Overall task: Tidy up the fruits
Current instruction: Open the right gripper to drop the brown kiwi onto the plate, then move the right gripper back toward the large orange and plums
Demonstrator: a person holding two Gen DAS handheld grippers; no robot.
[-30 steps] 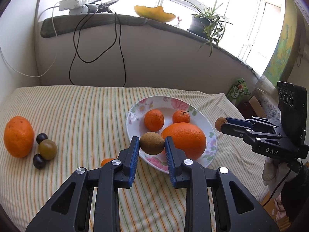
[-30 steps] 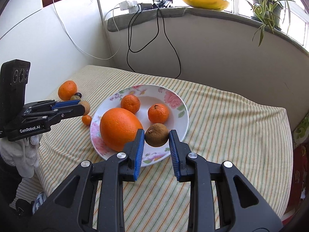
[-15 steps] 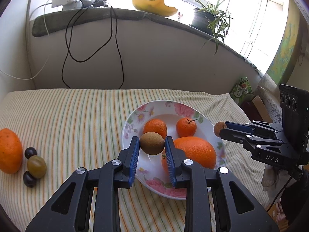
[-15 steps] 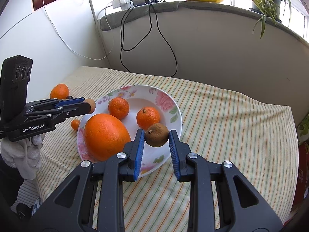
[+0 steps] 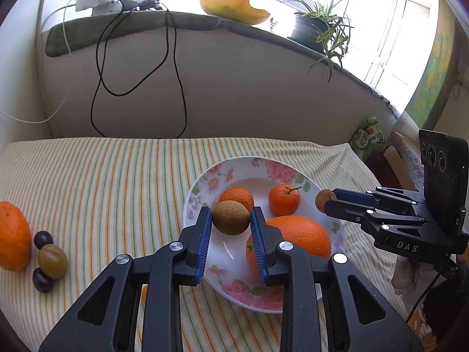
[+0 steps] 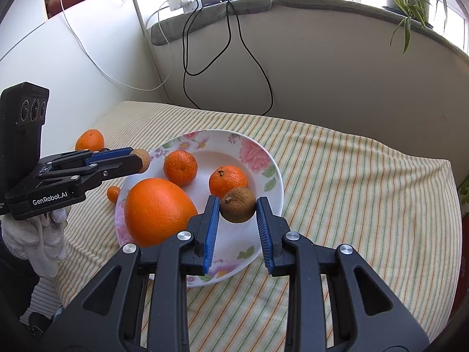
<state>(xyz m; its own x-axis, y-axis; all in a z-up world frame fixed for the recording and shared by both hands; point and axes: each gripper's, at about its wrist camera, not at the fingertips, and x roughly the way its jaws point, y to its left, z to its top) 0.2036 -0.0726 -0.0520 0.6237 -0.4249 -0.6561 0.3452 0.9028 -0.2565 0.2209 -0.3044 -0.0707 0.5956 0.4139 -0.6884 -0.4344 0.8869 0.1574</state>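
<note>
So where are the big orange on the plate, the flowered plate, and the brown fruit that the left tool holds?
big orange (image 6: 159, 209), right wrist view, middle of its peel.
flowered plate (image 6: 255, 154), right wrist view, pink flower on the rim.
brown fruit (image 5: 231, 217), left wrist view, centre of its skin.

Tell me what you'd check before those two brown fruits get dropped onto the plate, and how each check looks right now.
1. Left gripper holds its brown fruit: ok, pinched between both jaws.
2. Right gripper holds its wrinkled brown fruit: ok.
3. Both fruits are over the flowered plate: ok for the left; the right looks over the rim, cannot tell exactly.
4. Free spot on the plate: ok, bare white beside the big orange and two small oranges.
5. Height above the plate: cannot tell.
6. Grippers apart from each other: ok.
</note>
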